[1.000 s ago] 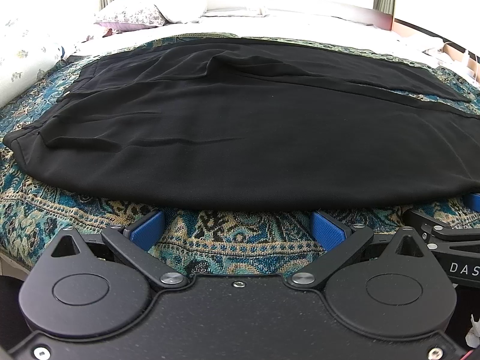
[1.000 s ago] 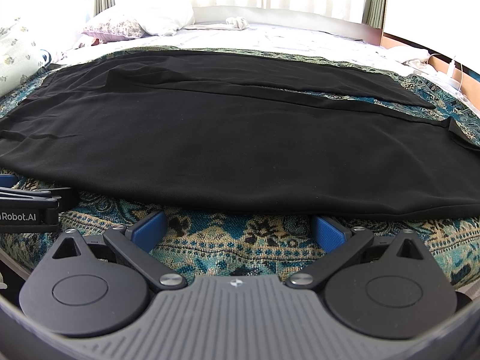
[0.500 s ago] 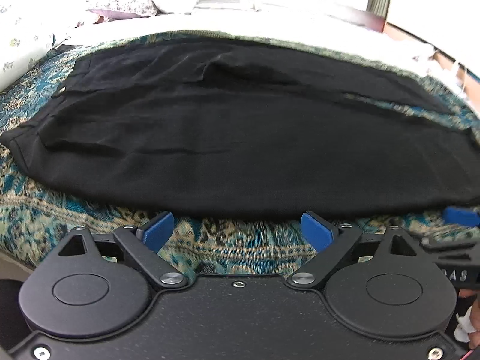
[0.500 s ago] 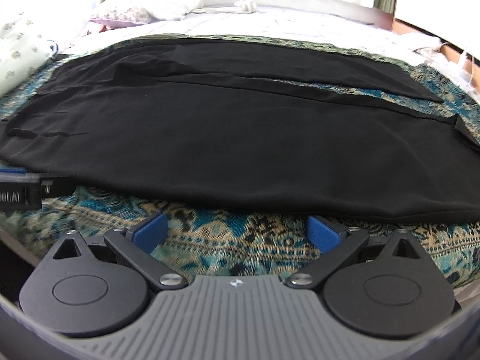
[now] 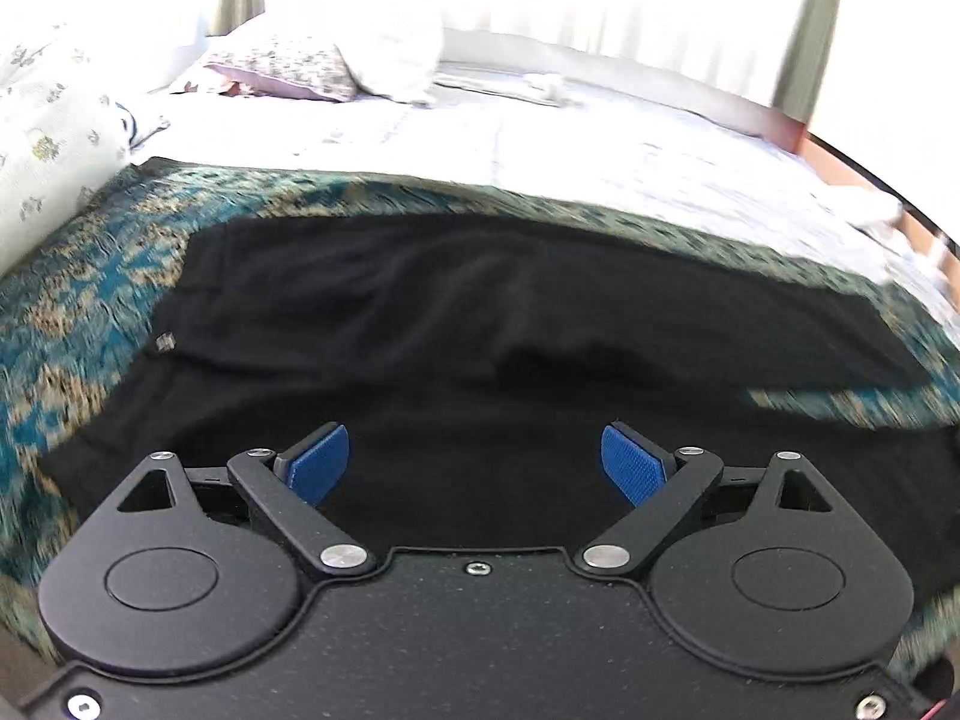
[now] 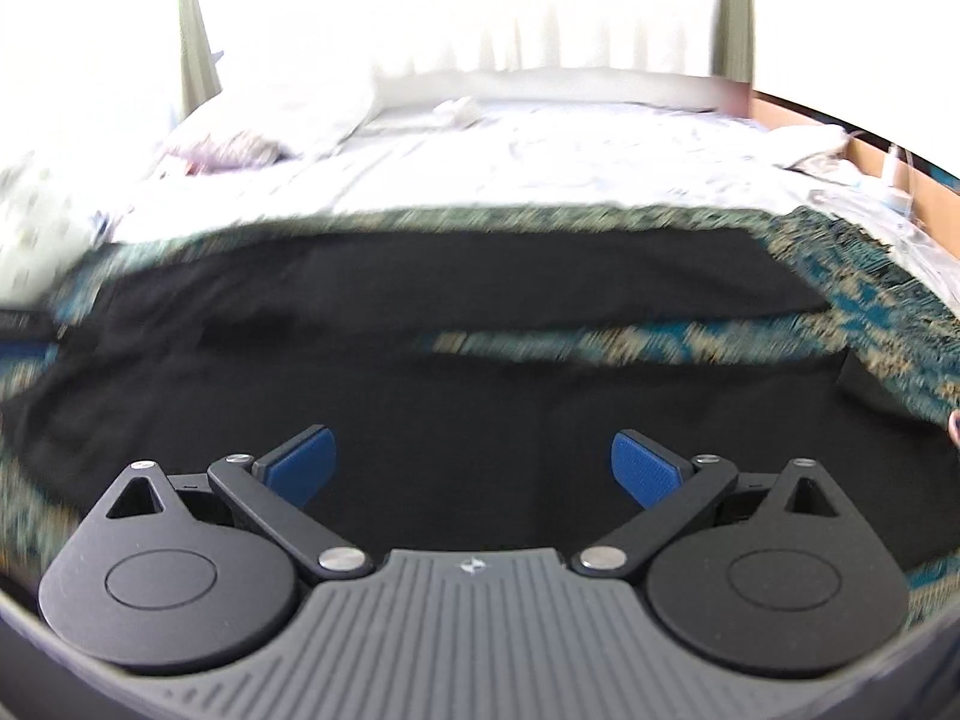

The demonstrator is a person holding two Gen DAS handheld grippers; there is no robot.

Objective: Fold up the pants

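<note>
Pants [image 5: 480, 324] lie flat on the patterned bedspread [image 5: 90, 276], long axis running left to right, waistband left. Left claw [image 5: 474, 462] and right claw [image 6: 474, 462] hang over the near leg, both wide open, empty.

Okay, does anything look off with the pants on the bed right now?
The pants are not lying flat: a raised fold bunches across the middle, and a strip of the patterned blanket shows through between the two legs, so they are not lined up. Nothing looks torn or spilled, though both views are blurred.
</note>
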